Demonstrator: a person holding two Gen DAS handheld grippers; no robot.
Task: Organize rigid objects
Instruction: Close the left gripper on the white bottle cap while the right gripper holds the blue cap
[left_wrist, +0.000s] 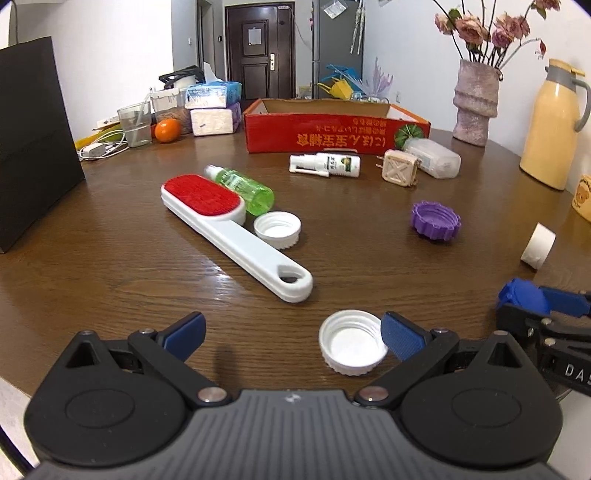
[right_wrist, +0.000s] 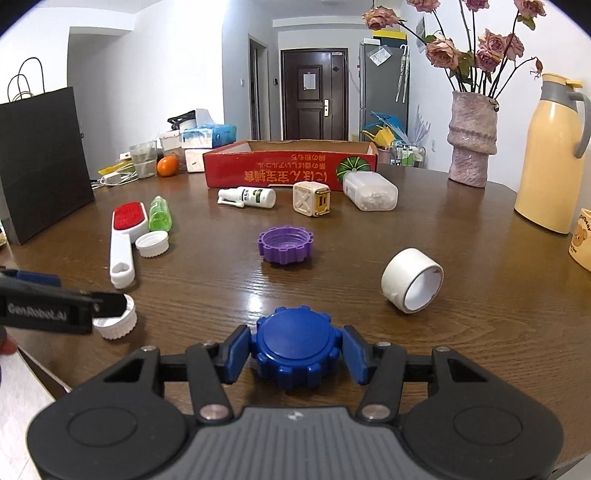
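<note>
My left gripper (left_wrist: 291, 338) is open above the table's near edge; a white cap (left_wrist: 351, 347) lies against its right finger. My right gripper (right_wrist: 295, 354) is shut on a blue ridged cap (right_wrist: 298, 352), also seen in the left wrist view (left_wrist: 522, 295). On the round wooden table (right_wrist: 480, 295) lie a white lint brush with a red pad (left_wrist: 221, 221), a green bottle (left_wrist: 245, 190), a second white cap (left_wrist: 277, 229), a purple cap (right_wrist: 285, 244), a white tape roll (right_wrist: 412, 280), a white spray bottle (right_wrist: 249, 197), a beige plug adapter (right_wrist: 310, 199) and a clear plastic case (right_wrist: 369, 192). An open red cardboard box (right_wrist: 288, 170) stands at the back.
A black paper bag (right_wrist: 40, 162) stands at the left. A pink vase with flowers (right_wrist: 471, 140), a yellow thermos (right_wrist: 550, 155) and a yellow mug (right_wrist: 581, 240) stand at the right. Tissue packs (left_wrist: 212, 107), a glass, an orange (left_wrist: 167, 130) and cables sit at the back left.
</note>
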